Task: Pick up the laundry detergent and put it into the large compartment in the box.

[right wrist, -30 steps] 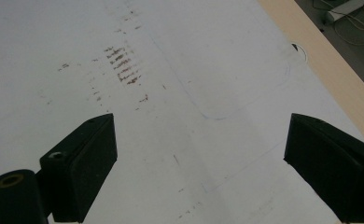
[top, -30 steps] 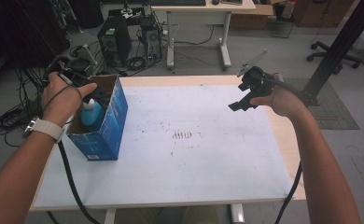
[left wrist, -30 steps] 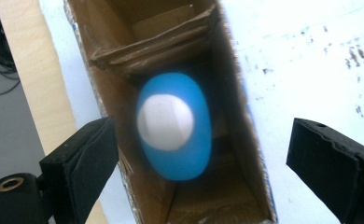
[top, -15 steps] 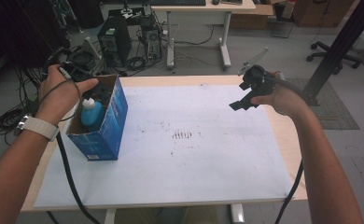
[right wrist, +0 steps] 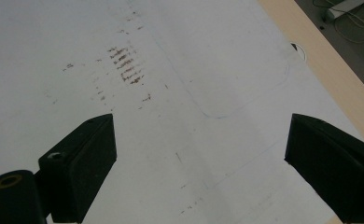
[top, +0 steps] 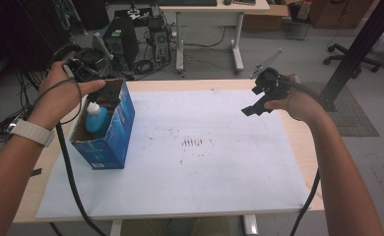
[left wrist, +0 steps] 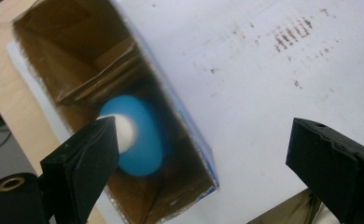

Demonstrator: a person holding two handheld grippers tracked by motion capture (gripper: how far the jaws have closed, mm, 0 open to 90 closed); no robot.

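We've got the left gripper (top: 106, 96) hanging over the box (top: 112, 132), jaws spread wide, blue bottle (top: 97, 120) standing inside it at the table's left edge, stained white sheet (top: 205, 162) mid-table, right gripper (top: 259, 98) up high, jaws apart, holding nothing

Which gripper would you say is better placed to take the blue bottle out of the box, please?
Left. The left gripper hangs open right above the blue bottle in the box; the right gripper is open over bare paper, far across the table.

A wooden table (top: 303, 142) carries a stained white sheet (top: 219, 167), with a blue box (top: 109, 142) standing on it.
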